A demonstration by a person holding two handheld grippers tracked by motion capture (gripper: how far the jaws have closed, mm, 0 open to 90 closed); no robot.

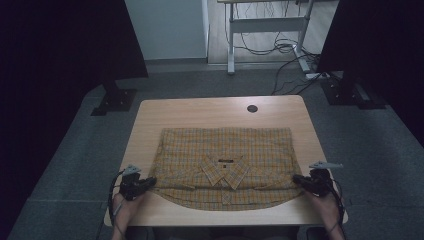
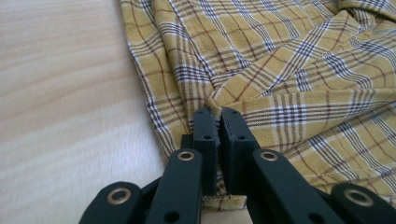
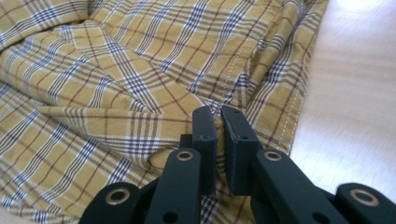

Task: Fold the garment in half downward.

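Both grippers were clamped on the yellow plaid shirt [image 1: 225, 167]: left gripper [image 1: 148, 183] pinching its left edge, right gripper [image 1: 297, 179] pinching the right edge. Shirt was lying spread on the wooden table [image 1: 200, 111], collar [image 1: 225, 169] facing up near the person's side.

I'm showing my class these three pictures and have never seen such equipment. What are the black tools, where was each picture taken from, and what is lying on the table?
A person holds two hand-held clamps. The high view looks down on a wooden table with a yellow plaid shirt spread flat, collar toward the person. The left gripper and the right gripper pinch opposite side edges. The other two pictures come from cameras riding on each gripper: the left gripper view shows its jaws shut on a fold of cloth, and the right gripper view shows the same.
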